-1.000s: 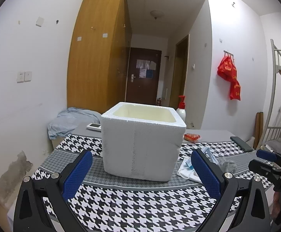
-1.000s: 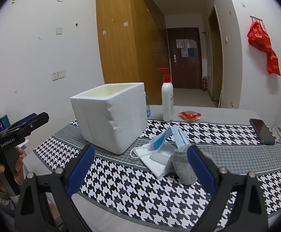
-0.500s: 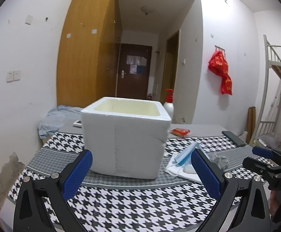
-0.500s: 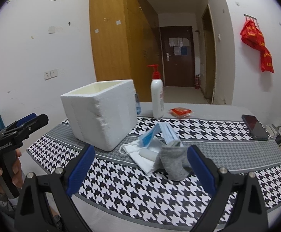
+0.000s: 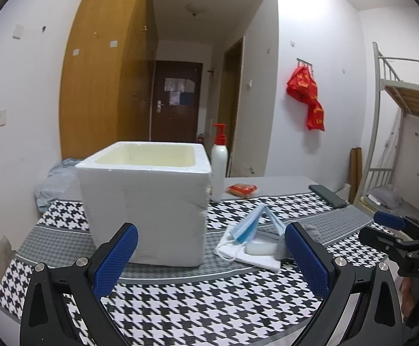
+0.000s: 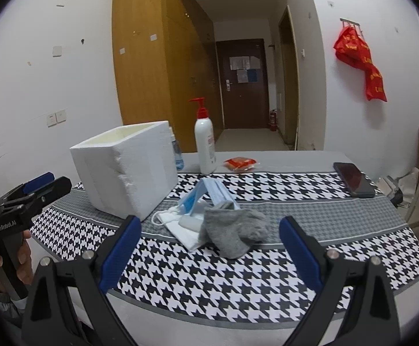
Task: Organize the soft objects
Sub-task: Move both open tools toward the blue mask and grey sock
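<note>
A white foam box (image 5: 146, 201) stands open-topped on the houndstooth cloth; it also shows in the right wrist view (image 6: 125, 170). Right of it lies a pile: a blue face mask (image 6: 209, 194), a white folded cloth (image 6: 180, 227) and a grey sock (image 6: 232, 230). The mask (image 5: 252, 222) and white cloth (image 5: 255, 256) also show in the left wrist view. My left gripper (image 5: 209, 256) is open and empty, in front of the box and pile. My right gripper (image 6: 209, 248) is open and empty, just short of the sock.
A white pump bottle (image 6: 205, 144) with a red top stands behind the box. A red packet (image 6: 239, 163) and a black phone (image 6: 353, 178) lie at the back of the table. A bunk bed frame (image 5: 394, 132) stands to the right.
Both grippers have moved closer to the table and shifted right. The box has slid left in both views and the pile now sits more central. Both stay open.
</note>
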The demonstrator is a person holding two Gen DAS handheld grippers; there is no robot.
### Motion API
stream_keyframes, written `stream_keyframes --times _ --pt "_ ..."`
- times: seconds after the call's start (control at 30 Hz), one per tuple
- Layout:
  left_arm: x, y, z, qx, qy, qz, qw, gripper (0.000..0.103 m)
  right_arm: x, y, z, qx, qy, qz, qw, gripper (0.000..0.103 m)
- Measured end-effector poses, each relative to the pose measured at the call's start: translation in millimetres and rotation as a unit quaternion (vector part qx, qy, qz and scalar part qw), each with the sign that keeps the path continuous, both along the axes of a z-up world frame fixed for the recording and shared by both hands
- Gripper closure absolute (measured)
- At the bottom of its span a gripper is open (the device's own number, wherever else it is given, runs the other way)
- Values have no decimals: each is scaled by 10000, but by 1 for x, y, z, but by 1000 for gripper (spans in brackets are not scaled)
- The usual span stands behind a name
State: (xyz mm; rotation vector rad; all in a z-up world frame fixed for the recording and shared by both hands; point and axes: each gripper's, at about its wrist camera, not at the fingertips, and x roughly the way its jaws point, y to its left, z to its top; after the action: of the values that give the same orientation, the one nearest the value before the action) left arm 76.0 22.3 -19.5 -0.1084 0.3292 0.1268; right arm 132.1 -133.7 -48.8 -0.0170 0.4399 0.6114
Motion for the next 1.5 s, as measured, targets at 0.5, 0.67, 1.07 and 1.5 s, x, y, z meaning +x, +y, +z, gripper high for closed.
stream_keyframes --times 0.5,0.67,1.07,1.5 --pt "21 -25 -6 71 156 -475 9987 1 2 -19 -9 -39 82 -307 9995 5" --pt "29 -31 -9 47 225 -716 9972 1 7 -20 -14 -69 166 -308 9994 5" --pt "53 -42 -16 114 410 -1017 9939 1 24 -23 -27 -83 369 -316 9988 5" --pt "84 -46 -24 128 714 -1236 9897 1 41 -21 -38 -139 573 -281 9979 5"
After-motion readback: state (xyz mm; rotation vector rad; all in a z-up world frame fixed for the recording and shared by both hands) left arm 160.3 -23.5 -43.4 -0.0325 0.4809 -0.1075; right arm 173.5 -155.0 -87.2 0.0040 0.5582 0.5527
